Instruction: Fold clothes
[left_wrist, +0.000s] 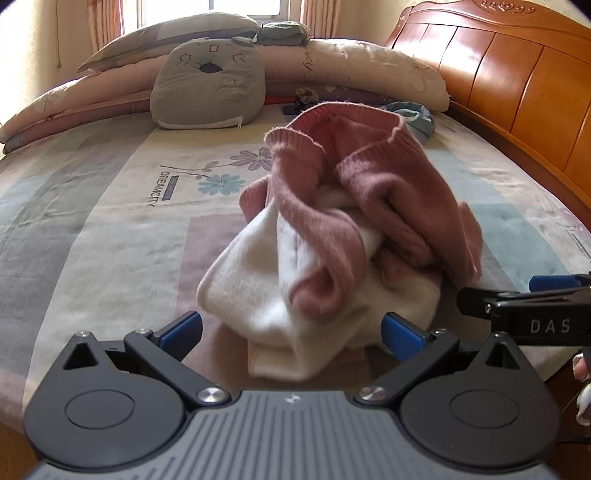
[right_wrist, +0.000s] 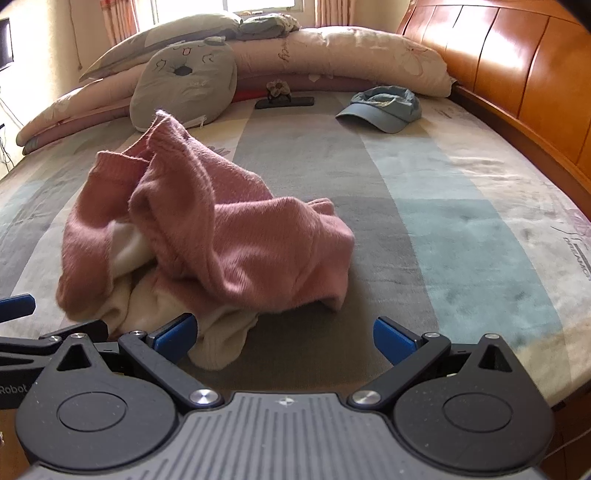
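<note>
A pink and cream knitted sweater (left_wrist: 332, 221) lies crumpled in a heap on the bed (left_wrist: 92, 221), near its front edge. My left gripper (left_wrist: 291, 328) is open just in front of the heap's cream part, nothing between its blue pads. In the right wrist view the same sweater (right_wrist: 221, 236) sits left of centre. My right gripper (right_wrist: 284, 338) is open too, its left pad beside the cream hem, not gripping it. The right gripper (left_wrist: 517, 295) shows at the right edge of the left wrist view, and the left gripper (right_wrist: 22, 321) at the left edge of the right wrist view.
A grey animal-face cushion (right_wrist: 184, 88) and stacked quilts (right_wrist: 332, 55) fill the far side. A blue cap (right_wrist: 384, 107) and a dark phone (right_wrist: 284, 102) lie beyond the sweater. A wooden headboard (right_wrist: 517, 74) runs along the right. Fingertips (left_wrist: 581, 369) show at right.
</note>
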